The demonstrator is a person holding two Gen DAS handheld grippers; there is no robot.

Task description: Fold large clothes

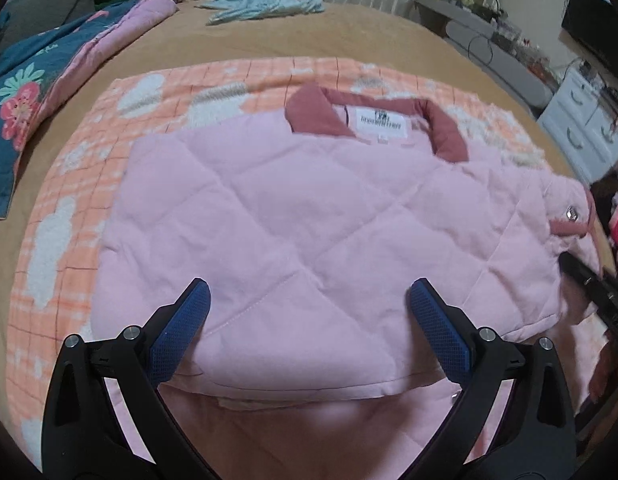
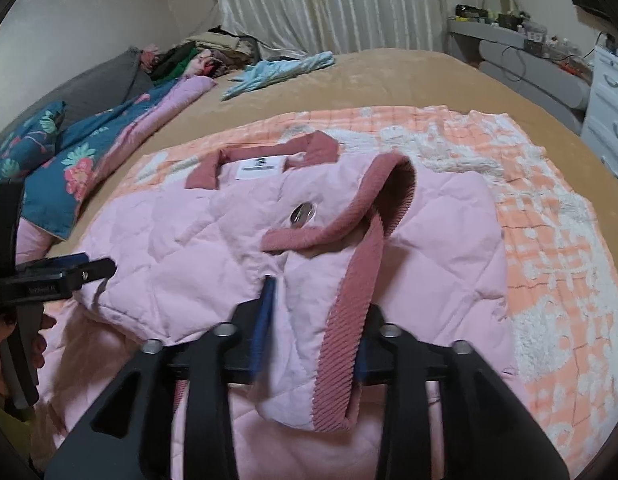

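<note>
As it lies flat, jacket (image 1: 309, 208) collar (image 1: 445, 132) points away.

A tan-covered bed (image 2: 389, 76) is filling the room ahead of the jaws, beyond their tips. Pale pleated curtains (image 2: 329, 4) are hanging along the far wall, straight ahead. A plain light wall (image 2: 101, 12) is standing to the far left. A grey shelf (image 2: 493, 38) crowded with small items and white drawers (image 2: 607, 104) are sitting far right. Soft, even light is falling throughout.
</note>
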